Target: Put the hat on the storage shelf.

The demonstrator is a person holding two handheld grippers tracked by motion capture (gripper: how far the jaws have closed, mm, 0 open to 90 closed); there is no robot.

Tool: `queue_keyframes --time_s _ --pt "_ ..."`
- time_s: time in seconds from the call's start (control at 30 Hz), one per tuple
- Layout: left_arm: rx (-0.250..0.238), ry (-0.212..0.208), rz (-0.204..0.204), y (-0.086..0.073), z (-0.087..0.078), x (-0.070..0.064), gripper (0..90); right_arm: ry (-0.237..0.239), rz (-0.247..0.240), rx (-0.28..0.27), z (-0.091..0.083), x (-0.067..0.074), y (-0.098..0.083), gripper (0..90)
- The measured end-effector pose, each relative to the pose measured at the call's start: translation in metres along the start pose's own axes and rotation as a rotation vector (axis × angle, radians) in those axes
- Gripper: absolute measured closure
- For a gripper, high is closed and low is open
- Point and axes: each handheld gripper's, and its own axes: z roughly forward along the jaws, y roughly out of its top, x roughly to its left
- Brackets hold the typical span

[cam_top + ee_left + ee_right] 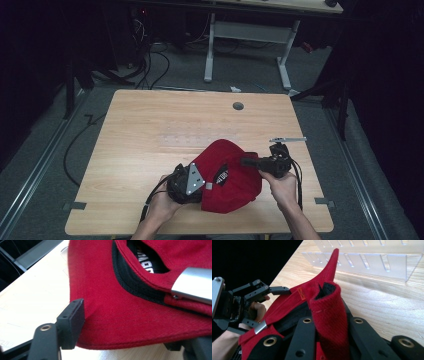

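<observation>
Red baseball cap (227, 177) on near half of wooden counter (150, 130), between both hands. Left claw (80, 322) clamped on cap's edge fabric beside the metal strap buckle (192, 285). Right claw (327, 322) clenched on a bunched fold of the opposite side, fabric standing up between jaws. Risks (judged): thin bite slipping under opposing pull; cap twisting; fold dragging into clear plastic rack (372, 258) just beyond.

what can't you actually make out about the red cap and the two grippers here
- Lettering on the black label inside the red cap: cut by the strap opening in the left gripper view, too small in the high view.
- Left gripper: its second jaw sits behind the cap fabric.
- Right gripper: its tips are buried in the folded fabric.
</observation>
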Motion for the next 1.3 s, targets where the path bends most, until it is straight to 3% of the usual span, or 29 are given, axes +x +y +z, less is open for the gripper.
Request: queue_keyframes --time_s 0.13,0.33,0.5,0.67,0.9,1.13,1.3 --pt "0.002 -0.009 -0.017 0.002 -0.002 0.003 36.9 0.010 0.002 -0.002 0.000 0.002 0.000 81.9" --pt "-0.001 -0.034 -0.053 0.006 -0.007 0.006 54.0 0.029 0.000 -0.011 0.000 0.003 0.001 81.7" --pt "0.014 -0.055 -0.053 0.010 -0.013 0.006 61.0 0.027 -0.040 -0.029 -0.001 0.005 0.001 80.9" --pt "0.008 -0.080 -0.089 0.015 -0.019 0.008 66.3 0.041 -0.041 -0.042 0.000 0.006 0.001 80.3" --pt "0.027 -0.131 -0.108 0.018 -0.025 0.005 72.2 0.043 -0.050 -0.053 0.000 0.006 0.001 79.2" --pt "0.057 -0.188 -0.090 0.019 -0.029 -0.003 79.0 0.037 -0.047 -0.063 -0.001 0.004 0.002 75.5" --pt "0.088 -0.226 -0.079 0.021 -0.033 -0.010 83.0 0.010 -0.069 -0.109 -0.006 0.007 0.003 64.9"
